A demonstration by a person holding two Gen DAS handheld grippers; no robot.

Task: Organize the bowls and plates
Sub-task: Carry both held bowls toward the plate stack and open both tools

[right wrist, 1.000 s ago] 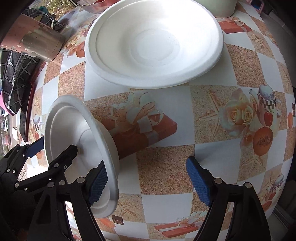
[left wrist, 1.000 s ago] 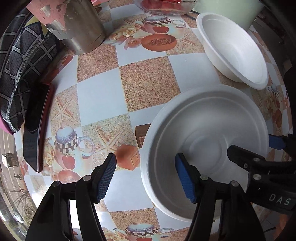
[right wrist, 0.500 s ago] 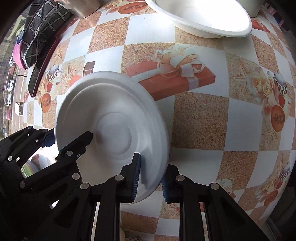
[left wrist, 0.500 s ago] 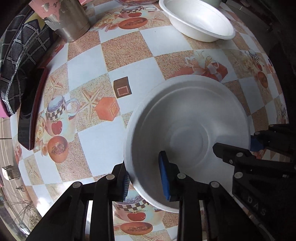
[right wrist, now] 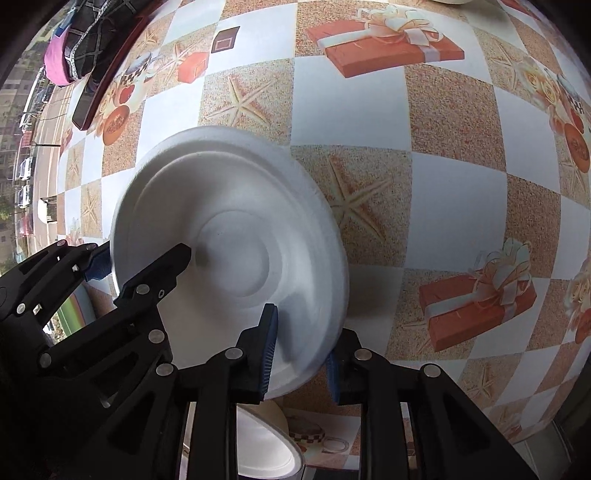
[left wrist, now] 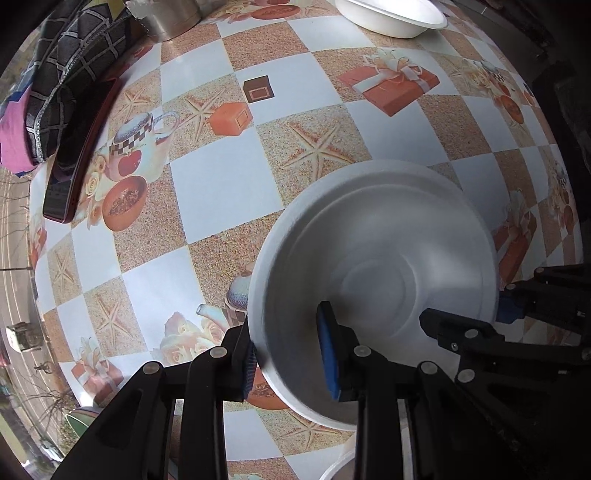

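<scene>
A white foam plate (left wrist: 373, 251) is held above the patterned table by both grippers. My left gripper (left wrist: 290, 358) is shut on the plate's near-left rim. My right gripper (right wrist: 301, 349) is shut on its near-right rim; the plate also shows in the right wrist view (right wrist: 236, 240). Each gripper shows in the other's view, the right one (left wrist: 517, 321) and the left one (right wrist: 110, 269). A white foam bowl (left wrist: 391, 16) sits on the table at the far edge. Another white dish (right wrist: 266, 450) lies below the grippers at the near edge.
A metal cup (left wrist: 170, 18) stands at the far left. A dark tray (left wrist: 81, 147) with a checked cloth (left wrist: 66, 74) lies along the left edge. The tablecloth (left wrist: 207, 192) has printed squares, starfish and gift boxes.
Both grippers closed on the plate's rim and lifted it, pulling it back toward the near edge. The far bowl and metal cup have receded to the top of the views.
</scene>
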